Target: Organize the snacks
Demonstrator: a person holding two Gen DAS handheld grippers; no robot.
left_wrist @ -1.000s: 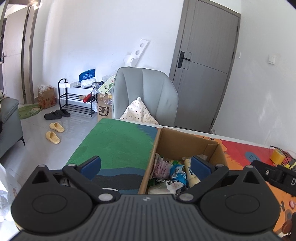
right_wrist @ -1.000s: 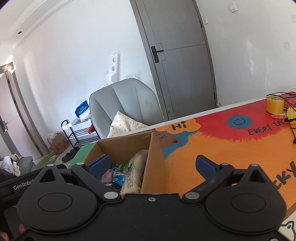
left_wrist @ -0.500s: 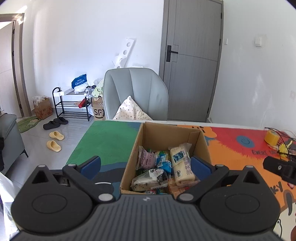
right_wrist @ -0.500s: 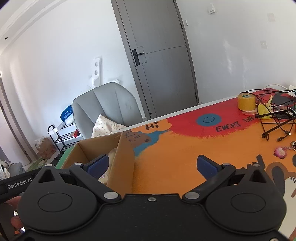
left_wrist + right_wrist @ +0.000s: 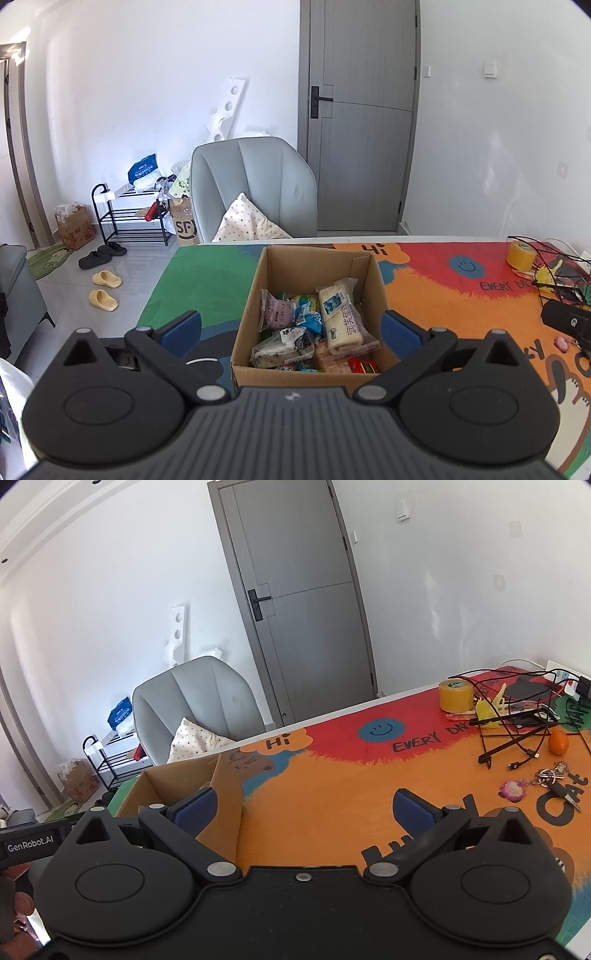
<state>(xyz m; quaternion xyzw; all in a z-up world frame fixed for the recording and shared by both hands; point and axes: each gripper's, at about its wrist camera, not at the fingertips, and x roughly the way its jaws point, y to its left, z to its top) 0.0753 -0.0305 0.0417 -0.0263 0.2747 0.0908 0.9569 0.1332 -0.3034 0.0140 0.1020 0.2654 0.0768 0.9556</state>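
Observation:
An open cardboard box (image 5: pixel 373 275) stands on the colourful table mat, holding several wrapped snacks: a long white bread pack (image 5: pixel 340 314), a pink packet (image 5: pixel 277 314), a cookies-and-cream wedge (image 5: pixel 282 349) and a red wrapper (image 5: pixel 364 366). My left gripper (image 5: pixel 291 328) hovers open above the box's near end, nothing between its blue pads. In the right wrist view the box (image 5: pixel 225 794) sits at the left. My right gripper (image 5: pixel 304 808) is open and empty over the orange mat, its left pad in front of the box's right wall.
A yellow tape roll (image 5: pixel 456 695), tangled black cables (image 5: pixel 517 734), an orange fruit (image 5: pixel 557 743) and keys with a pink charm (image 5: pixel 543 781) lie at the table's right. A grey chair with a cushion (image 5: pixel 255 192) stands behind the table. The right gripper's body (image 5: pixel 567 321) shows at the right edge.
Both grippers swung to the right. The box moved to the centre of the left view and far to the left of the right view, where cables and keys appeared. Both grippers stayed open.

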